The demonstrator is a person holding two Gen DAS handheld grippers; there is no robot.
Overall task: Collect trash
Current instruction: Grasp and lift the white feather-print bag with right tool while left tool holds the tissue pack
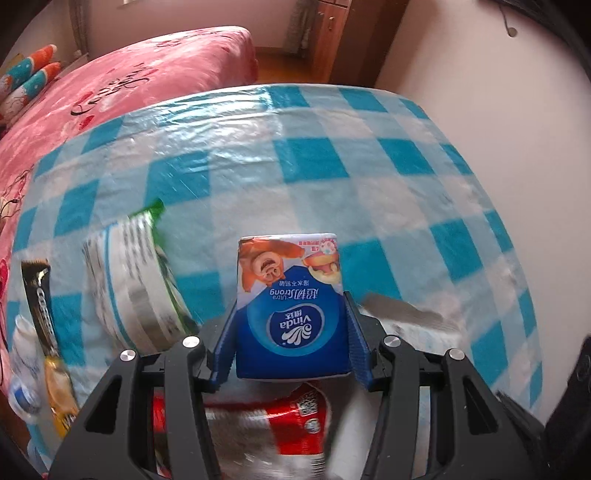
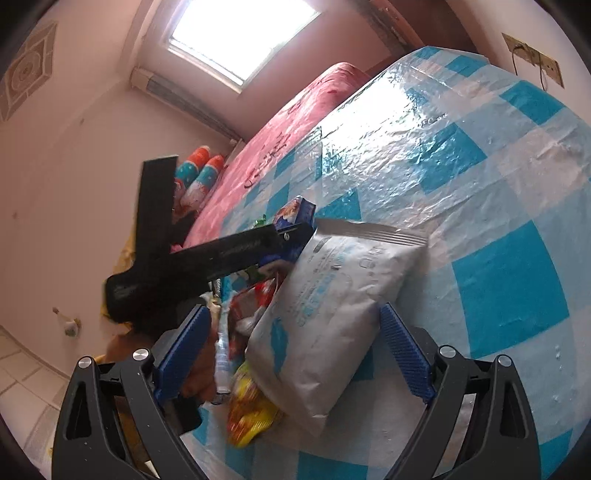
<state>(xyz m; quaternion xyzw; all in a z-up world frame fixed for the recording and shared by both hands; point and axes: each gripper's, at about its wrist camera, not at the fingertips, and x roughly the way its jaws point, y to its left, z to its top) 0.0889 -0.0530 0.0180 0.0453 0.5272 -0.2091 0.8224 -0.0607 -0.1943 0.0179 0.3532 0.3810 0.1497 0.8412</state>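
My left gripper [image 1: 291, 328] is shut on a blue Vinda tissue pack [image 1: 291, 310] and holds it above the blue-and-white checked tablecloth [image 1: 295, 155]. A silver-and-green snack bag [image 1: 136, 280] lies to its left, a red-and-white wrapper [image 1: 295, 417] below it, and a black coffee sachet [image 1: 40, 295] at the far left. My right gripper [image 2: 295, 343] is open, its blue fingers either side of a white pouch [image 2: 332, 310] on the table. The tissue pack [image 2: 295, 214] and the left gripper's black body [image 2: 207, 258] show beyond it, with a yellow wrapper [image 2: 251, 406] near the pouch.
A pink bed [image 1: 110, 85] with pillows [image 1: 29, 81] lies beyond the table's far left edge. A white wall [image 1: 480, 55] stands at the right. A window [image 2: 240, 33] and a radiator [image 2: 184, 99] show in the right wrist view. A tiled floor [image 2: 26, 380] lies below.
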